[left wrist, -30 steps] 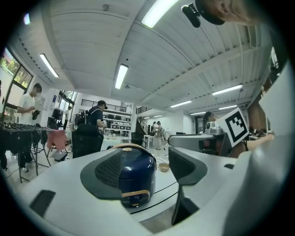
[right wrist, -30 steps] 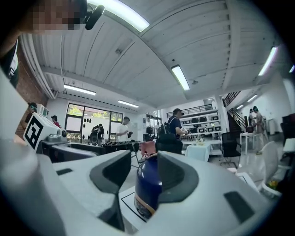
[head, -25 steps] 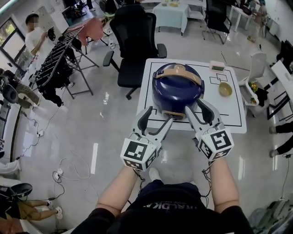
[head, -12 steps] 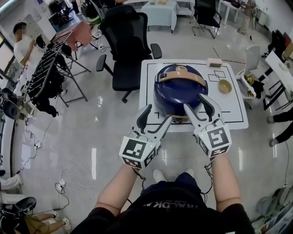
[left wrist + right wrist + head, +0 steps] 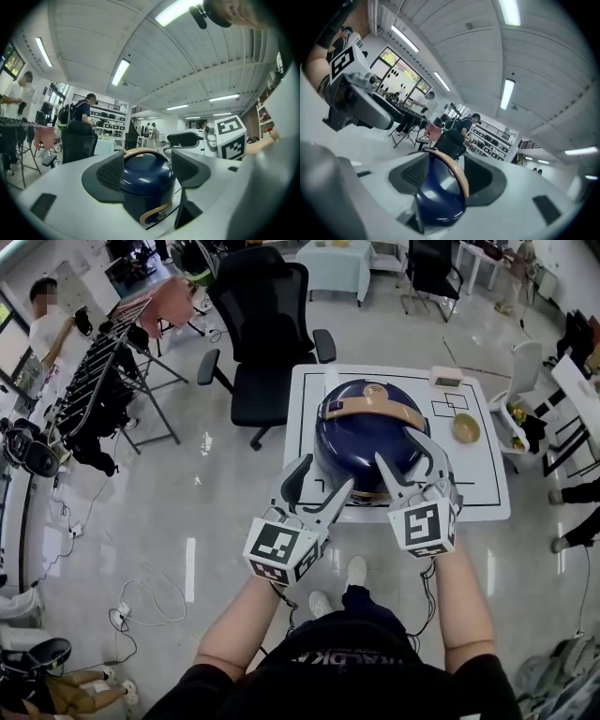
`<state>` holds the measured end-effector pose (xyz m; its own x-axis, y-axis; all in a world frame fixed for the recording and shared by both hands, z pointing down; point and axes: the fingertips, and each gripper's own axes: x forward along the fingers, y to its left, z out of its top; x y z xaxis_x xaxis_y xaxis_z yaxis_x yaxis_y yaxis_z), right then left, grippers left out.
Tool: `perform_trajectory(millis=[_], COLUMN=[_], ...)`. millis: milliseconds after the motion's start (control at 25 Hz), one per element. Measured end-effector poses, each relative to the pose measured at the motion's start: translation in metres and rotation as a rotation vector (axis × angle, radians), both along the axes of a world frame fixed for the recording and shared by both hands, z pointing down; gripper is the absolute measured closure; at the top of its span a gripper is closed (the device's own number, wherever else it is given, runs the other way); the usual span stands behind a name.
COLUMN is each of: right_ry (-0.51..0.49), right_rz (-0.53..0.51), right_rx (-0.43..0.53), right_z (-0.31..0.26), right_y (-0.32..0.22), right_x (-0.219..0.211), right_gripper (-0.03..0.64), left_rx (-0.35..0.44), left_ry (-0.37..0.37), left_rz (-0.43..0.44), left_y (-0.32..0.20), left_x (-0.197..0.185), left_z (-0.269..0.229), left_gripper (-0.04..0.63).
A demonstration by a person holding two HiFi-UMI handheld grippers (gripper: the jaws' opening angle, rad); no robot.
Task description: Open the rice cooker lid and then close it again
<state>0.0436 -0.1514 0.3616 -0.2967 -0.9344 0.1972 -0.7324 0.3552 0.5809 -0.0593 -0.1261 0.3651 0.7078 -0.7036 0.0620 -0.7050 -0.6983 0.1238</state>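
A dark blue rice cooker [image 5: 361,432] with a tan handle stands on the white table [image 5: 487,493], its lid down. My left gripper [image 5: 319,486] is open at the table's near edge, just short of the cooker's front left. My right gripper [image 5: 401,452] hovers over the cooker's near right side. Its jaws are opening and its pads touch nothing. In the left gripper view the cooker [image 5: 143,180] shows beyond the spread jaws of the left gripper [image 5: 147,168]. In the right gripper view the cooker [image 5: 438,199] appears tilted beyond the right gripper [image 5: 445,180].
A small tan bowl [image 5: 465,427] and a pinkish box [image 5: 444,377] sit at the table's right and far right. A black office chair [image 5: 267,324] stands behind the table. A clothes rack [image 5: 112,381] and a person [image 5: 42,320] are at the left. Cables [image 5: 141,596] lie on the floor.
My right gripper has rolled, so that its marker cube faces up, and its jaws have spread wider. Both grippers have edged closer to the cooker's front.
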Motion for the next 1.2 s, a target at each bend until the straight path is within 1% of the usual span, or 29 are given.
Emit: perform_trajectory(millis=[80,360,600,720,960,1200], right_ry=[0.059,0.187,0.23,0.271,0.366,0.426], right_rz=[-0.008,-0.034,-0.069,-0.098,-0.155,-0.175], right_rx=[0.008,0.025,0.001,-0.014,-0.008,0.003], right_z=[0.003,0.016,0.025,0.034,0.042,0.048], right_y=[-0.01,-0.04,-0.065,-0.075,-0.085,-0.094], right_x=[0.001,0.01,0.018,0.021,0.017,0.016], right_gripper=[0.399,0.399,0.4,0.4,0.4,0.4], left_rx=[0.001,-0.006,-0.013,-0.015,-0.002,0.01], left_ry=[-0.001,-0.007,-0.007,-0.006,-0.009,-0.007], left_rz=[-0.014,-0.045,-0.076,-0.096,-0.136,-0.167], left_y=[-0.009,-0.033,-0.053,-0.063,-0.074,-0.075], left_x=[0.002,0.017,0.026,0.031,0.039,0.046], left_z=[-0.001,0.002,0.003,0.002,-0.003,-0.005], left_gripper=[0.288,0.288,0.29,0.29,0.29,0.29])
